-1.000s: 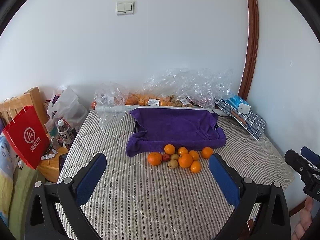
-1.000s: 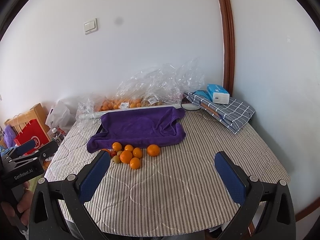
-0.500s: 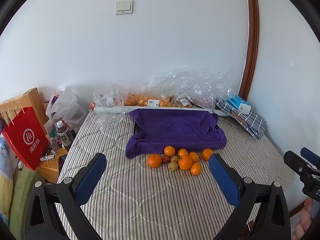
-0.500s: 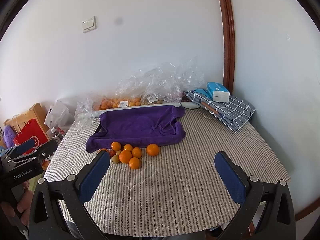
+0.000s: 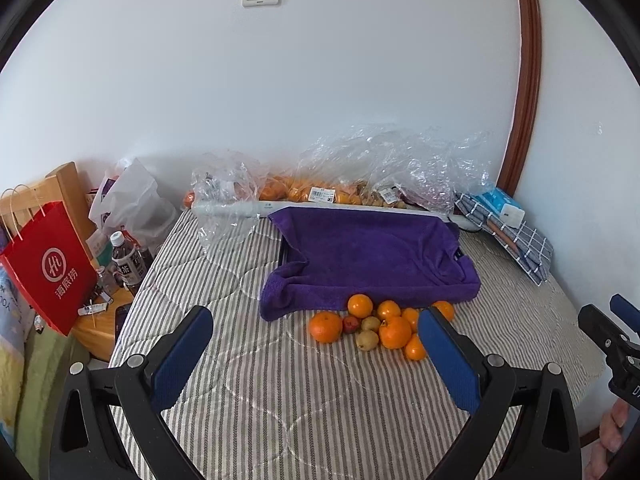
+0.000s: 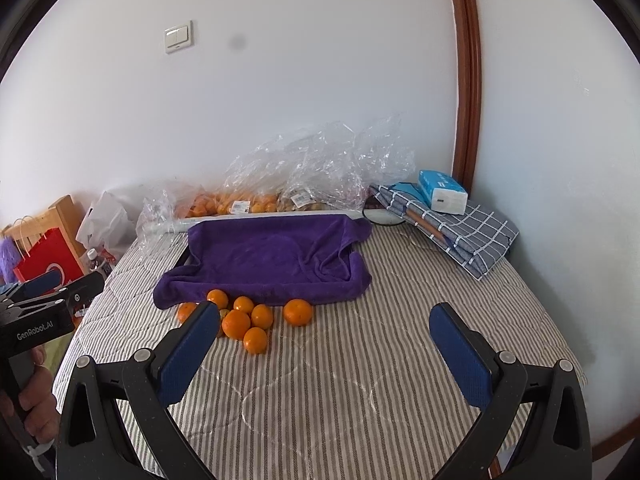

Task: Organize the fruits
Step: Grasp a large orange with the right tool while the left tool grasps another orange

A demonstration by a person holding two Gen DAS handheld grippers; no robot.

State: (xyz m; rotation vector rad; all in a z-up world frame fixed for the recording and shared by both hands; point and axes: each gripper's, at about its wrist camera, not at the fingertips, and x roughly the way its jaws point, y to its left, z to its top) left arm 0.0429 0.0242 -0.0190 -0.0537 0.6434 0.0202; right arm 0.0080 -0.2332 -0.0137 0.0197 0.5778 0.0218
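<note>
Fruits (image 5: 380, 326) lay heaped on the striped bed (image 5: 280, 380), touching the near edge of the purple towel (image 5: 372, 256). Left claw (image 5: 316, 356) and right claw (image 6: 324, 348) both hovered short of them, fingers wide apart and empty. A good first pick, probably, was the outlying orange (image 6: 297, 312) at the right: approach from above, close gently, so that neighbours did not roll. Bags (image 5: 360, 188) of more fruit sat far back.
</note>
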